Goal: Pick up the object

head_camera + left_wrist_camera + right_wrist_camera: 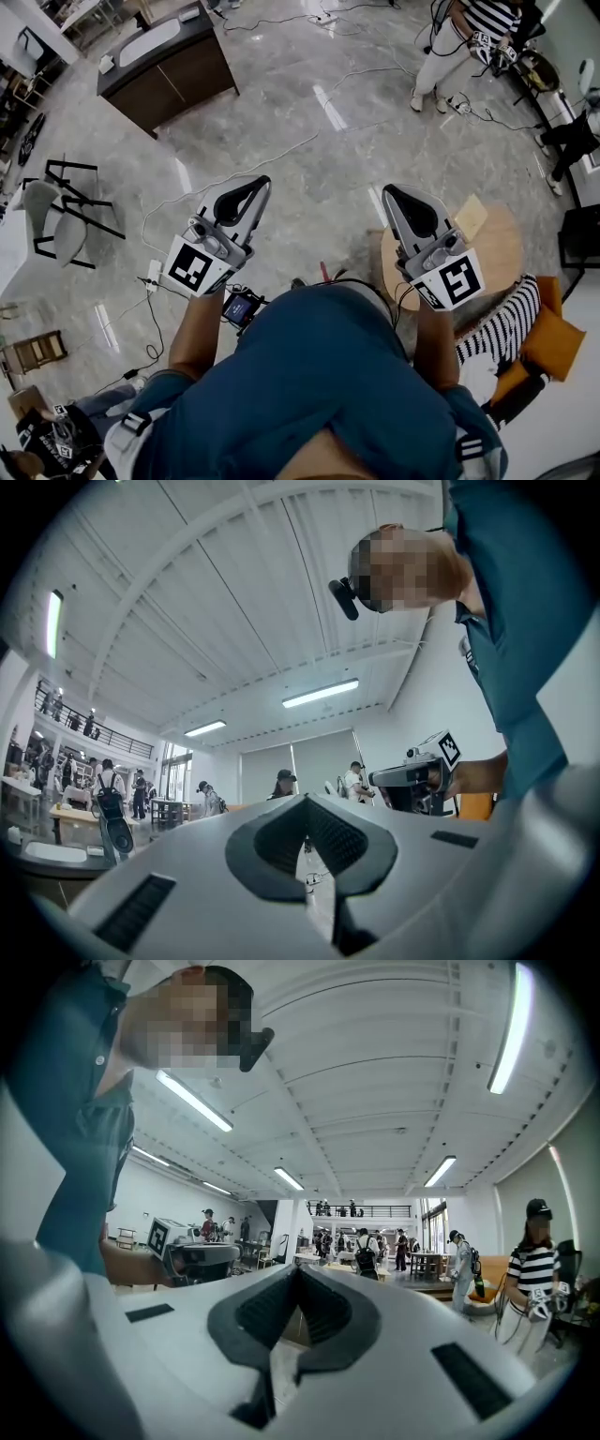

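Both pairs of jaws are pressed together with nothing between them: the left gripper (261, 184) at centre-left of the head view, the right gripper (389, 192) at centre-right. The likely object, a tan block (471, 217), lies on the round table (506, 255) at mid-right. It sits just right of the right gripper and well apart from the left, so the right hand looks better placed.

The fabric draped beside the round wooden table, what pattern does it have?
Black and white stripes. The striped fabric shows best in the head view, at lower right.
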Demonstrator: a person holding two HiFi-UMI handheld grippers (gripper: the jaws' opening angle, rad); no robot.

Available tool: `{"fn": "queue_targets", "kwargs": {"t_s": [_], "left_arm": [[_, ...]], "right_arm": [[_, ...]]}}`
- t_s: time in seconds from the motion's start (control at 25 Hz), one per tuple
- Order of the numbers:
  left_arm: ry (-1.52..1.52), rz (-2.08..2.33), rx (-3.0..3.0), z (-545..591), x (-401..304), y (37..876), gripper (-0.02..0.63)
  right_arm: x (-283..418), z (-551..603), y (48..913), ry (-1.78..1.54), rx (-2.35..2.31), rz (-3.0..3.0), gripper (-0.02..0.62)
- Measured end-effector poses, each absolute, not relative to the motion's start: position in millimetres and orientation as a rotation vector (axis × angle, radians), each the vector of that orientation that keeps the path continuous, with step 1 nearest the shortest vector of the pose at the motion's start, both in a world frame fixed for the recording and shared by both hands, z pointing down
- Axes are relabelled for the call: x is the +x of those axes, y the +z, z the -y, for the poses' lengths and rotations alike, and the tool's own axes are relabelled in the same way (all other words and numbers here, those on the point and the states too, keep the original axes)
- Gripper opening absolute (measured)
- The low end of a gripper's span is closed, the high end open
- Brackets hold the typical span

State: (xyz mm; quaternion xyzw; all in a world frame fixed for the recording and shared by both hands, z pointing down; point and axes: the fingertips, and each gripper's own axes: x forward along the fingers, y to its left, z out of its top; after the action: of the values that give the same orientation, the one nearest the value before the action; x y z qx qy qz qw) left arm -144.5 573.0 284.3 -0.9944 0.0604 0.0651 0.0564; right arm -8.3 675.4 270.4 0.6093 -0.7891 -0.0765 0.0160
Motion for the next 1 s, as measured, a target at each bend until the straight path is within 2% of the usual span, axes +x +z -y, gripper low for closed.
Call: {"fn": "queue_targets", "kwargs": {"t_s": [1.0], "left_arm": [[0.177, -0.462, -2.939, -451.4, -35.1, 279.3, 0.003]], "right_arm": [[118.7, -529.1, 276.9, -0.244, 1.68, 2.684, 0.014]]}}
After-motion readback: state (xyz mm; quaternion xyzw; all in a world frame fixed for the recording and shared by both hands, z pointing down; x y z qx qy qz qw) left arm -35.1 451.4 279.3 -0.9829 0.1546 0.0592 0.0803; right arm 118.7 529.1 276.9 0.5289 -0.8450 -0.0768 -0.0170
